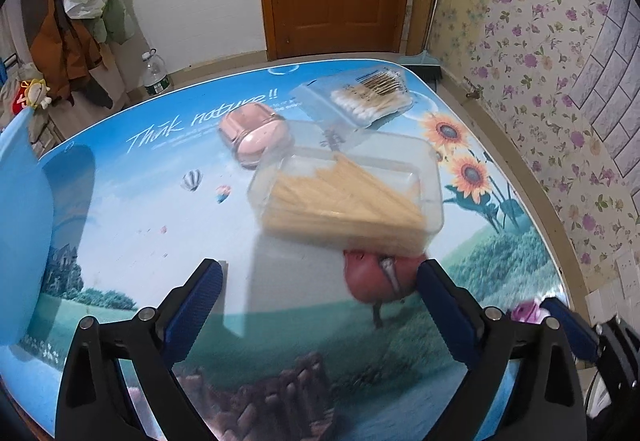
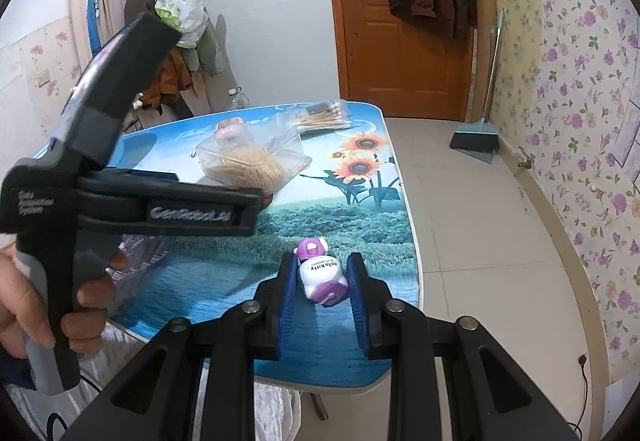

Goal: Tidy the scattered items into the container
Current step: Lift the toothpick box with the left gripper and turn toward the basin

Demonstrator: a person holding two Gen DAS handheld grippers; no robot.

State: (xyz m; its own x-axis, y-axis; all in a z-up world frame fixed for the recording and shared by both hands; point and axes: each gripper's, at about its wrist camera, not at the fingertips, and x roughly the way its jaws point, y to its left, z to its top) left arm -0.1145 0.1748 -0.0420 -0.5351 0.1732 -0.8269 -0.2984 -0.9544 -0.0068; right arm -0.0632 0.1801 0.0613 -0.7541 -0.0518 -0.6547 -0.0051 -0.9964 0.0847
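Your right gripper (image 2: 323,283) is squeezing the little Hello Kitty bottle (image 2: 322,277) at 6 o'clock near the table (image 2: 360,217) edge, your left gripper (image 1: 320,281) is wide open, and a loose squeeze could drop it.

Printed table (image 1: 120,241) carries toothpick box (image 1: 348,193), swabs (image 1: 368,97).

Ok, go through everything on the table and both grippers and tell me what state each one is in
Left gripper: open, holding nothing.
Right gripper: fingers around the Hello Kitty bottle, contact unclear.
Toothpick box: clear, lid on, blurred.
Cotton swab pack: lying flat, sealed.
Pink case: closed, on the table.
Blue container: at the left edge, contents hidden.
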